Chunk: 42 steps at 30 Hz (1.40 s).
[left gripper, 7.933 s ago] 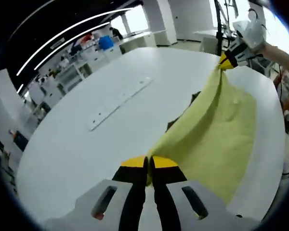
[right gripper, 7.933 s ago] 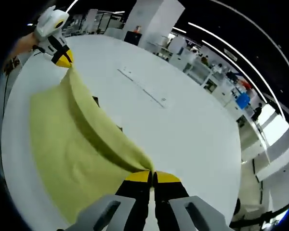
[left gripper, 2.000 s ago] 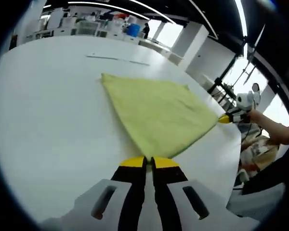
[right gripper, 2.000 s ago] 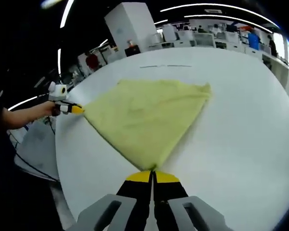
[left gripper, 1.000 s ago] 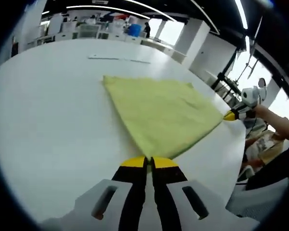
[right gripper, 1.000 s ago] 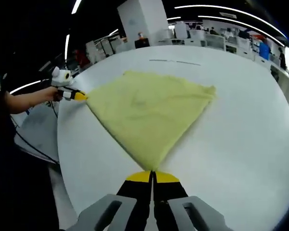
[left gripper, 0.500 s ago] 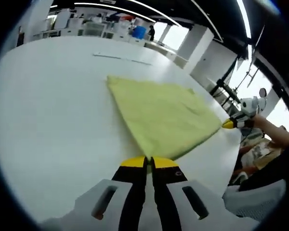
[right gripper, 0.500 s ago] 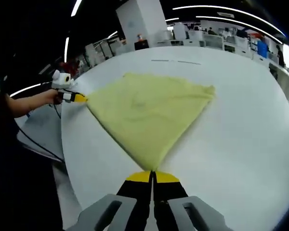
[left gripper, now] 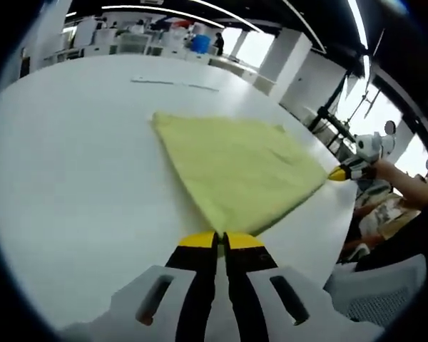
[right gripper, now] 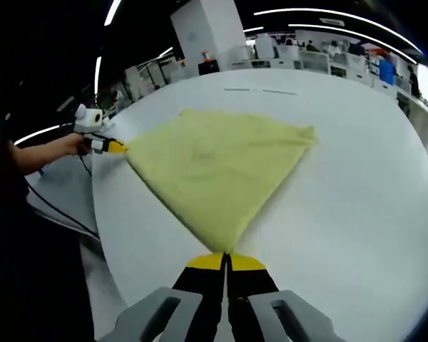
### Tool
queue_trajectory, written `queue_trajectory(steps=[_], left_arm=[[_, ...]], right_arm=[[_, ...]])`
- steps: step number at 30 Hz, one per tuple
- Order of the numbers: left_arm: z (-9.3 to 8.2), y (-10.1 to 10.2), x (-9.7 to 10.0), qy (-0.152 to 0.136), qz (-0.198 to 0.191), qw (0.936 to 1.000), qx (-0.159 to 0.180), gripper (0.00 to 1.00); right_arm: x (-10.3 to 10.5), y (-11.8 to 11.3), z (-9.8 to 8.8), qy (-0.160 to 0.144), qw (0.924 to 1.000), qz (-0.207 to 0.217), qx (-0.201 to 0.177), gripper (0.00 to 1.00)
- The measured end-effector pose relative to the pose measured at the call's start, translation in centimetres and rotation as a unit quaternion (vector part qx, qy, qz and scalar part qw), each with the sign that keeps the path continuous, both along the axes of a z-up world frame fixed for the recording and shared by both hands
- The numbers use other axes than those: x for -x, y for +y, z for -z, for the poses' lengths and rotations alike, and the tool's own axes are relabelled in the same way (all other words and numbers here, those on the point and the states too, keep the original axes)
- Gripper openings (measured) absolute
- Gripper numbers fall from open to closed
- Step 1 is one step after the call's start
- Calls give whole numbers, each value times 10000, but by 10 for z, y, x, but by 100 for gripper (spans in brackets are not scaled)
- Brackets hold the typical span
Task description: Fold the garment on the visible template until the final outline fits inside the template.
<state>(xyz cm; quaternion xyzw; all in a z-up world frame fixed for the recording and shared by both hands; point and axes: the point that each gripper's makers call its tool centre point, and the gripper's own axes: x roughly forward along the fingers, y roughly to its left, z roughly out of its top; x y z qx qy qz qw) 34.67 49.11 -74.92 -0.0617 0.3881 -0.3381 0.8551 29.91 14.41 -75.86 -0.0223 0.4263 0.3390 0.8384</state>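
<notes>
yellow garment point(left gripper: 239, 167) flat on tabletop point(left gripper: 71, 164) | left gripper point(left gripper: 220, 241), right gripper point(right gripper: 226, 261) each pinch 1 near corner | template not discernible, folding likely unfinished

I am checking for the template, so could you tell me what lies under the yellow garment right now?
The yellow garment lies flat on the white table, each gripper shut on a corner. Only bare table shows around it; whatever lies beneath is covered.

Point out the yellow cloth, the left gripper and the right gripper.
yellow cloth point(left gripper: 235, 167): left gripper view, middle of its flat top.
left gripper point(left gripper: 220, 241): left gripper view, between its yellow tips.
right gripper point(right gripper: 226, 261): right gripper view, between its yellow tips.
</notes>
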Motion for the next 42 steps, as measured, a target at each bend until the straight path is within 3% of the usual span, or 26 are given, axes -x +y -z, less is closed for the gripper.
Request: queue_trajectory(steps=[13,21,30,42], left_arm=[[0,4,0,-57,31,9999,-137,7],[-11,1,-4,-275,8,9996,-26,21],[-42,-6,-11,-710,52,9975,-19,49],[-74,-8,-8,-919,-66,9954,260,72]], right_arm=[[-1,1,-3,-19,9999,146,-14,1],[-8,9,-18,-267,9993,259,-98,34],[-16,32,-51,-630,9972,270,-314,65],[-17,59,-99,-1055,9926,306,-522,86]])
